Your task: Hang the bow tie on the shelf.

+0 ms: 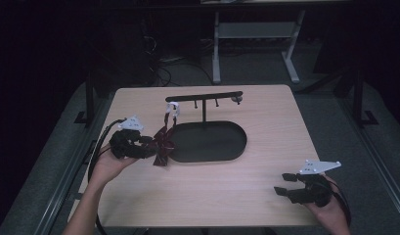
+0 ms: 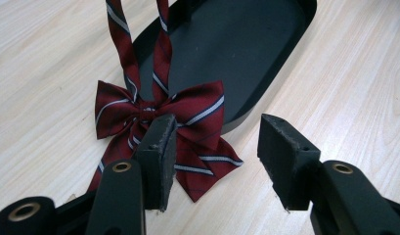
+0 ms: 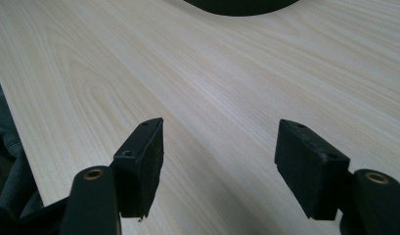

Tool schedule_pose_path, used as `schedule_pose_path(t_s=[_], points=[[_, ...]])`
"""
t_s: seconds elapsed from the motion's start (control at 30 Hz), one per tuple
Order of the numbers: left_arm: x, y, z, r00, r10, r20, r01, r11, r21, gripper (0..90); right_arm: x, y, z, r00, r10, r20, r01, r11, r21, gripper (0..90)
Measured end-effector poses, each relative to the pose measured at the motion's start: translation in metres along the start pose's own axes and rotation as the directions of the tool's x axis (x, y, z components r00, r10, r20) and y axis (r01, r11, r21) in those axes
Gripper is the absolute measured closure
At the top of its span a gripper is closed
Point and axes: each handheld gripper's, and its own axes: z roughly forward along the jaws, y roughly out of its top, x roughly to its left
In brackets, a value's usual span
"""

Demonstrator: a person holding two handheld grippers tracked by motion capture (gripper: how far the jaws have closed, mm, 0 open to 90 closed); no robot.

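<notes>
Left gripper (image 2: pixel 214 147) jaws released around the striped burgundy bow tie (image 2: pixel 161 129); draw back gently, don't snag its hung strap. Right gripper (image 3: pixel 219 161) gapes idle.

The left forearm comes in from the bottom left edge of the high view, its hand cupped under the left tongs (image 1: pixel 149 145), which point right and a little forward; their jaws stand apart with nothing pressed between the pads; the right hand (image 1: pixel 329 208) sits at the lower right corner, holding the right tongs (image 1: pixel 281 183) pointed left, low over the table (image 1: pixel 266 196); their jaws likewise gape wide and empty.
</notes>
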Motion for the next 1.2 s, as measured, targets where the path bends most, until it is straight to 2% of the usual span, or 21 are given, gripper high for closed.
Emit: schedule_pose_path(t_s=[0.4, 0.8, 0.9, 1.2], points=[[-0.002, -0.010, 0.002, 0.9997, -0.025, -0.001, 0.025, 0.9997, 0.002, 42.4, 0.000, 0.000, 0.000, 1.0000, 0.000, 0.003, 0.000, 1.000, 0.003, 34.6], [-0.006, -0.019, 0.006, 0.9997, -0.026, 0.001, 0.026, 0.9995, 0.019, 37.7, 0.000, 0.000, 0.000, 1.0000, 0.002, 0.004, -0.002, 1.000, 0.003, 34.6], [-0.007, -0.022, 0.007, 0.9993, -0.038, 0.002, 0.037, 0.9992, 0.014, 36.4, 0.000, 0.000, 0.000, 1.0000, 0.004, 0.005, -0.004, 1.000, 0.004, 34.6], [-0.009, -0.027, 0.006, 0.9995, -0.032, -0.002, 0.032, 0.9995, 0.007, 35.1, 0.000, 0.000, 0.000, 1.0000, 0.004, 0.005, -0.004, 1.000, 0.003, 34.6]])
